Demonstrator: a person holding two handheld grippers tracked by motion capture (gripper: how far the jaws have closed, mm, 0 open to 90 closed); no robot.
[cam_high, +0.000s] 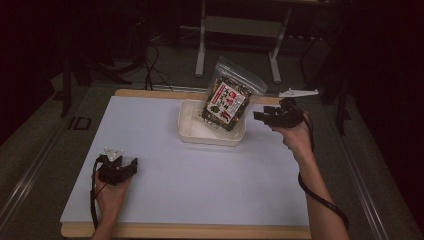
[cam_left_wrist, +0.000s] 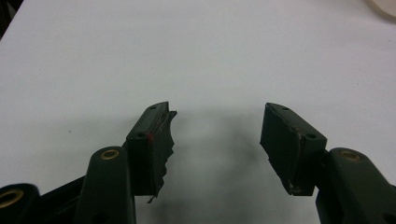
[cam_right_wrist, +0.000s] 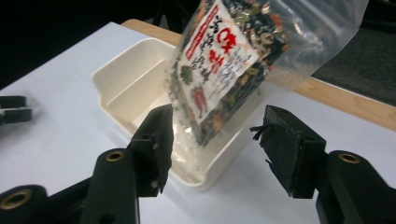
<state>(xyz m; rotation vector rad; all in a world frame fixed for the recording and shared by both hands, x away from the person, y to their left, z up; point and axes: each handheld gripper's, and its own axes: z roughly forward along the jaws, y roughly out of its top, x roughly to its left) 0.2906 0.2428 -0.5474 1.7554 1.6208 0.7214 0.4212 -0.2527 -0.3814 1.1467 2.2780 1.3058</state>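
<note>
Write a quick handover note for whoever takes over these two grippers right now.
Left gripper: open, nothing between its fingers, low over the near left of the table.
Right gripper: open, just right of the snack bag, not gripping it.
Bag: standing tilted in the white tray, leaning on its right rim.
Done: bag is in the tray.
Left: probably draw the right gripper clear; check that the bag does not tip out.

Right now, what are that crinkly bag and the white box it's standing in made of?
The bag looks like thin clear plastic film, glossy: you see the dried bits through it, and its top edge shines. A printed paper-like label sits on its front. The white box seems to be smooth moulded plastic, cream and slightly shiny, with rounded corners; it could be melamine instead.
</note>
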